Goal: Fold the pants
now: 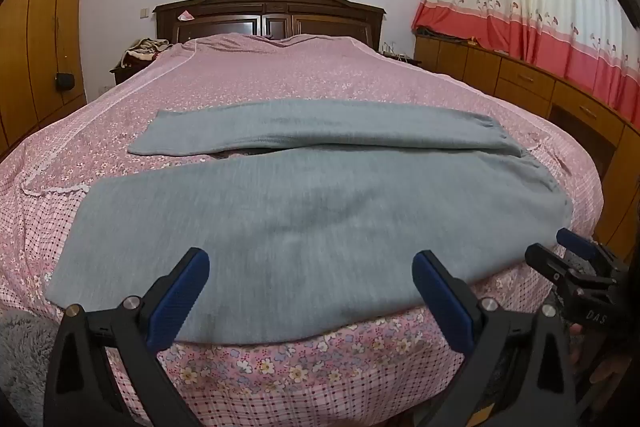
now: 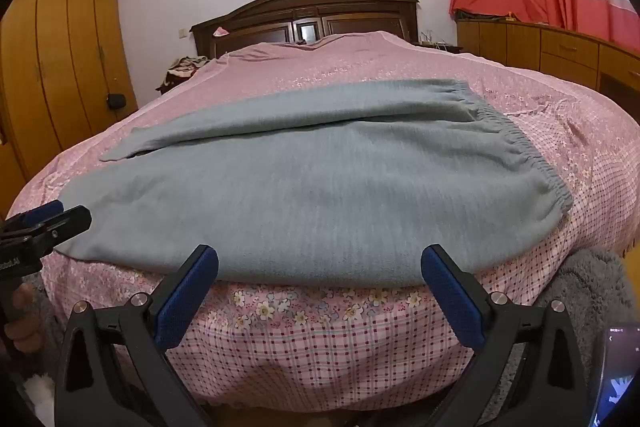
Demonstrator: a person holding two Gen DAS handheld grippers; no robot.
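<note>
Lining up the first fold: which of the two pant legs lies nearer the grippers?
The wider-looking gray leg along the bed's front edge, just beyond both open grippers. The other leg lies behind it, toward the headboard, split off by a dark gap.

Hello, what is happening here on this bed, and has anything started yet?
A person holds two black grippers with blue pads over the foot of a bed with a pink floral cover. A pair of grey-blue knit pants lies spread flat across it, both legs side by side, the elastic waistband to the right. The left gripper and right gripper are both open and empty. No fold is made yet.
</note>
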